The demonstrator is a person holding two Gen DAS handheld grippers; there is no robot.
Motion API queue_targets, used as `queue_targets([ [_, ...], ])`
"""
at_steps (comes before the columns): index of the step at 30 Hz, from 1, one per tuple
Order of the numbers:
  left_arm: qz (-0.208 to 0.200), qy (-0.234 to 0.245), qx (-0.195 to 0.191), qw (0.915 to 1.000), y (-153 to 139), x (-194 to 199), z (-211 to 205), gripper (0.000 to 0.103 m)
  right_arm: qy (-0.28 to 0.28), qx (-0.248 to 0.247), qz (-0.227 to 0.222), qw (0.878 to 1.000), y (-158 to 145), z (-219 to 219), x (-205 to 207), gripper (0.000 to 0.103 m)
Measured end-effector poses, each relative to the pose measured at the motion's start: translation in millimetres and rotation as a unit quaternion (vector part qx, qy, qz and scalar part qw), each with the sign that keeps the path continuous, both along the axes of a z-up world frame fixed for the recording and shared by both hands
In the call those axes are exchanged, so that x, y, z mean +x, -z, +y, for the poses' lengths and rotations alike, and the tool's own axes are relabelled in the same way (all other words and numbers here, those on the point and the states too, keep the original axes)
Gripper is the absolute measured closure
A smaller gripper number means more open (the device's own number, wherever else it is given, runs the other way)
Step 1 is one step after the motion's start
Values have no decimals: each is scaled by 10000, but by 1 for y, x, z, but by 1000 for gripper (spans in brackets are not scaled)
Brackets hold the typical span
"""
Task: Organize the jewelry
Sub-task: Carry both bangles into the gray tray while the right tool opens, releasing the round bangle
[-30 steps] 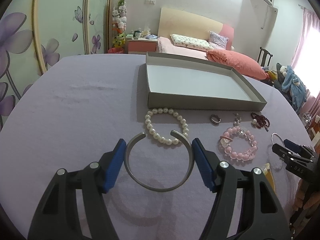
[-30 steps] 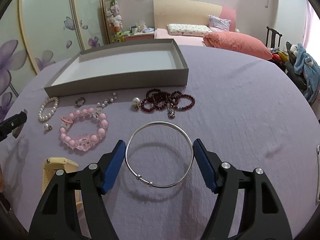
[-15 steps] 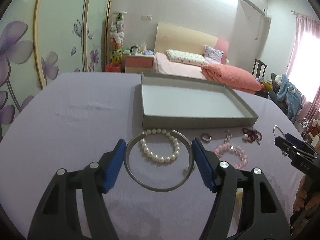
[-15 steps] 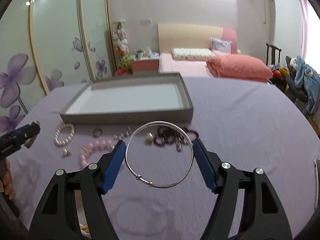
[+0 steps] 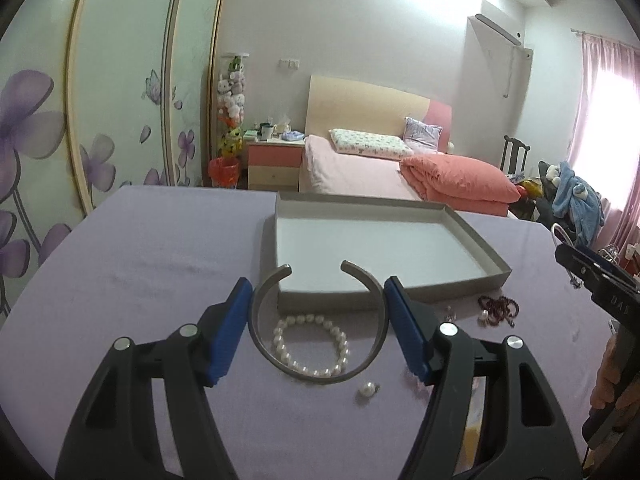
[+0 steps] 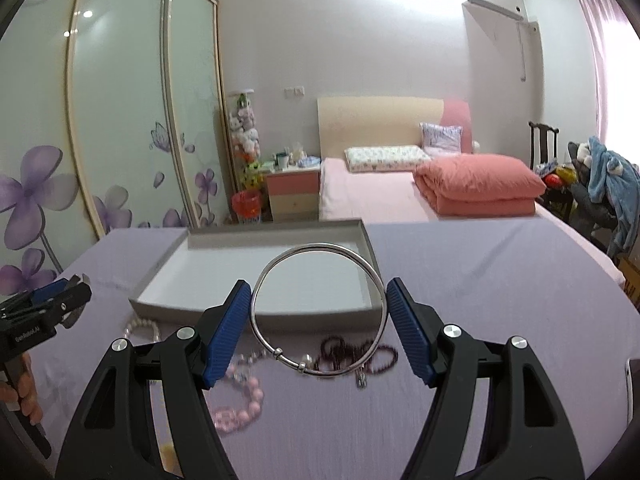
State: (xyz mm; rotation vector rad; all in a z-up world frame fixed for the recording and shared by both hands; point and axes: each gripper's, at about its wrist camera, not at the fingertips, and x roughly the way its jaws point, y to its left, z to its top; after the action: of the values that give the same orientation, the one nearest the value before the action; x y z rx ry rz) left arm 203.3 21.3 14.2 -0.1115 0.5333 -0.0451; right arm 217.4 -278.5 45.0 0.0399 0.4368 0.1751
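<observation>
Bedroom: white walls; sliding wardrobe doors with purple flower print, left; bed with cream headboard and folded coral quilt; pink bedside cabinet; dark chair; pink-curtained bright window, right.

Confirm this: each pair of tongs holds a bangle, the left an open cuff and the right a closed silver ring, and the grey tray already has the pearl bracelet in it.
Wrong on the last point. The grey tray holds nothing; the pearl bracelet lies on the purple cloth in front of it, as the left wrist view shows. The rest stands: the left tongs hold the open cuff, the right tongs the closed silver ring.
</observation>
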Motion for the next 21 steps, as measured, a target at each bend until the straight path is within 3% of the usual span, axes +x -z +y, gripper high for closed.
queue_targets([
  [21,-300,13,16,9995,-17,97,-20,37,-114,43,-477,9988,-18,11,65,33],
])
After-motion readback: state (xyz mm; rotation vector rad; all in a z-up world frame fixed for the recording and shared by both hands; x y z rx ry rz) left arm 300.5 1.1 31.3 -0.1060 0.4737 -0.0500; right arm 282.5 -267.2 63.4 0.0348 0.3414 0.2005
